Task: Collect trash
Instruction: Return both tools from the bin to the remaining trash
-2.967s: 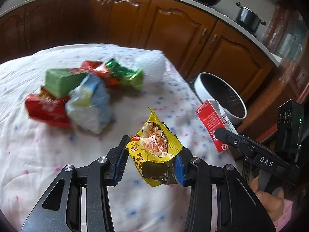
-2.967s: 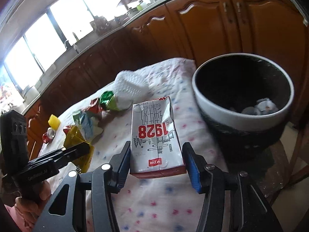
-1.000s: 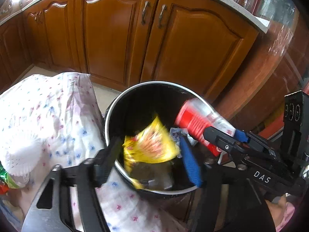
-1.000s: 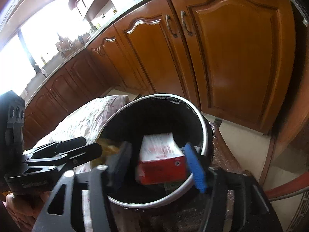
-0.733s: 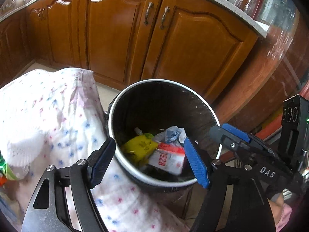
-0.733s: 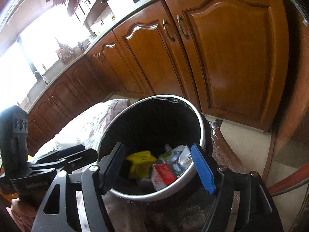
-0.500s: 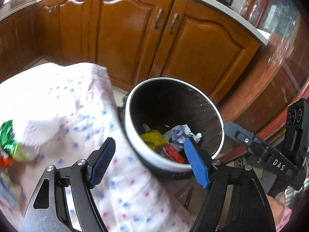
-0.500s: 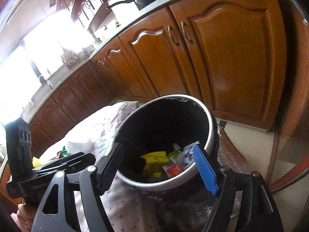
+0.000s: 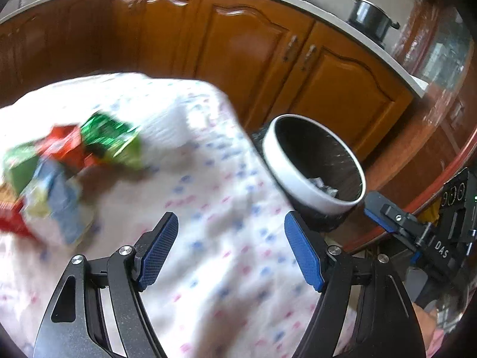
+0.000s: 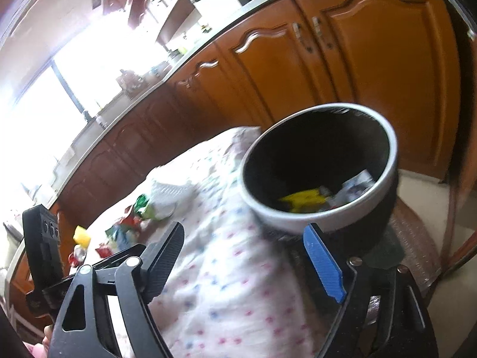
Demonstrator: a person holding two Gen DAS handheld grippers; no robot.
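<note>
My left gripper [image 9: 231, 250] is open and empty above the flowered tablecloth [image 9: 226, 268]. A blurred pile of trash lies to its left: a green foil wrapper [image 9: 111, 141], a red packet [image 9: 61, 146] and a blue-white bag [image 9: 56, 200]. The white-rimmed black bin [image 9: 298, 185] stands past the table's right edge. My right gripper [image 10: 256, 256] is open and empty, just in front of the bin [image 10: 286, 217]. A yellow wrapper [image 10: 304, 200] and crumpled paper [image 10: 354, 188] lie inside the bin. The trash pile [image 10: 128, 226] shows far left.
Wooden kitchen cabinets [image 9: 256, 44] run behind the table and bin. A pot [image 9: 369, 18] sits on the counter at the right. A white foam net [image 10: 167, 194] lies on the cloth near the pile. The right gripper shows in the left wrist view [image 9: 417, 232].
Both grippers let go of the yellow wrapper and the red carton into the bin. Both have since swung back left, and the trash pile has come back into view.
</note>
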